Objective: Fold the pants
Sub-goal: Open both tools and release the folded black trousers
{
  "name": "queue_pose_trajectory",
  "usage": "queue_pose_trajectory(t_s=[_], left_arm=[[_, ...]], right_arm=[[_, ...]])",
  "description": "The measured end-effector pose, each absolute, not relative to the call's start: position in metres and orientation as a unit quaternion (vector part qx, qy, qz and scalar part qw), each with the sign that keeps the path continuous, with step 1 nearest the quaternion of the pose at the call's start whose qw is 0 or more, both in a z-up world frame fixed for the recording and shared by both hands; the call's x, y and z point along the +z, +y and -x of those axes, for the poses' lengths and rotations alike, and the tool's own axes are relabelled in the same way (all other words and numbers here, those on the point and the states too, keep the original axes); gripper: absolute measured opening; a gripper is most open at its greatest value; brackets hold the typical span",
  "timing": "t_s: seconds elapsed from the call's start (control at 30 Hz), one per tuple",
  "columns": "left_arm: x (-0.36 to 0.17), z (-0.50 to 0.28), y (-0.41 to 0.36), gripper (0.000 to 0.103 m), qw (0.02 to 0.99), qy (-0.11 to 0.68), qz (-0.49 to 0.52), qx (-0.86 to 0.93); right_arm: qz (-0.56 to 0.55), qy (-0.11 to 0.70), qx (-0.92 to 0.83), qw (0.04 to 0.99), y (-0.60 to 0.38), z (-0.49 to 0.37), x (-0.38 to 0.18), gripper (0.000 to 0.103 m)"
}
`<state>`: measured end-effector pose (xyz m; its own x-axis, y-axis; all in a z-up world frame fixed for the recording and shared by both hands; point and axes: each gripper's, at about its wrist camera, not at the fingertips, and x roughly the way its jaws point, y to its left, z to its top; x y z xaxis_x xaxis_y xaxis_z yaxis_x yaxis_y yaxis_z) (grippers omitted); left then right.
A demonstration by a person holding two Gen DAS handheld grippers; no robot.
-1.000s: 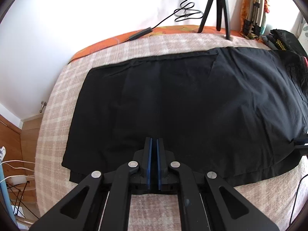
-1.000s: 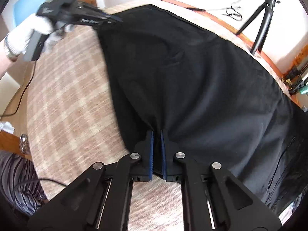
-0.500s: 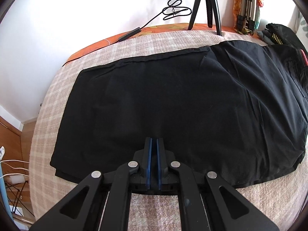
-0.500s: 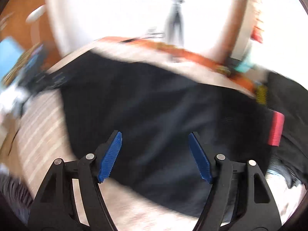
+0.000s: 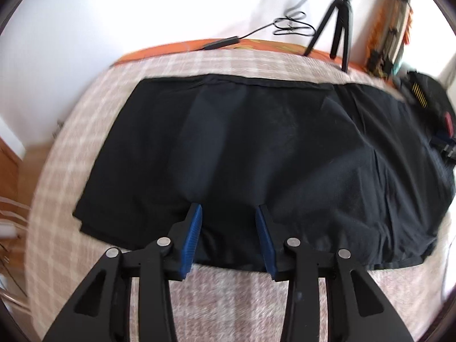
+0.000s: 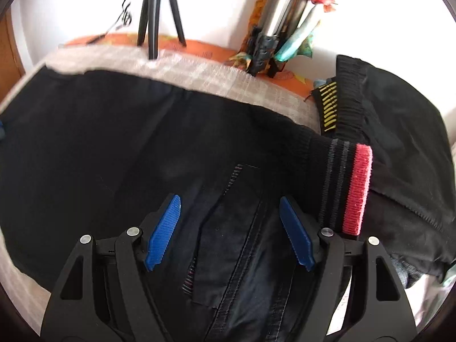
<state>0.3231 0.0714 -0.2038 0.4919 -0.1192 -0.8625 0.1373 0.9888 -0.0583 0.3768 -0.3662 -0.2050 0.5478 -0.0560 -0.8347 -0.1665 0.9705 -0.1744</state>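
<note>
Black pants [image 5: 256, 148] lie flat across a beige checked bed cover [image 5: 228, 299], leg ends to the left, waist to the right. My left gripper [image 5: 229, 213] is open and empty above the near edge of the pants. My right gripper [image 6: 229, 205] is open and empty over the pants' waist end [image 6: 233, 228], by the pocket seams. The waistband's grey and red ribbed band [image 6: 357, 191] lies just right of the right gripper's fingers.
A black tripod [image 5: 339, 20] and a cable [image 5: 290, 25] stand at the bed's far edge. Another black garment [image 6: 399, 131] with yellow stitching lies at the right. A bundle of poles [image 6: 282, 14] leans on the wall. The orange sheet edge [image 5: 171, 48] shows behind.
The left gripper, shut on the pants' near edge before, has opened and let go. The right gripper opened earlier and has swung over to the waist end.
</note>
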Motion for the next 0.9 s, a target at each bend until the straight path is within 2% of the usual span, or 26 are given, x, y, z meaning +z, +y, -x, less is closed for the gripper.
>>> queue_pose_trajectory(t_s=[0.2, 0.27, 0.33, 0.9], left_arm=[[-0.190, -0.310, 0.091, 0.039, 0.873, 0.483, 0.026, -0.060], [-0.182, -0.305, 0.102, 0.049, 0.878, 0.474, 0.045, -0.051], [-0.177, -0.299, 0.116, 0.054, 0.879, 0.468, 0.079, -0.049], [-0.208, -0.311, 0.214, 0.055, 0.817, 0.485, 0.311, 0.024]], right_arm=[[0.088, 0.456, 0.077, 0.882, -0.343, -0.363, -0.178, 0.074], [0.079, 0.456, 0.106, 0.880, -0.326, -0.360, -0.170, 0.074], [0.075, 0.453, 0.133, 0.878, -0.309, -0.356, -0.163, 0.074], [0.122, 0.423, 0.265, 0.858, -0.142, -0.357, -0.140, 0.074]])
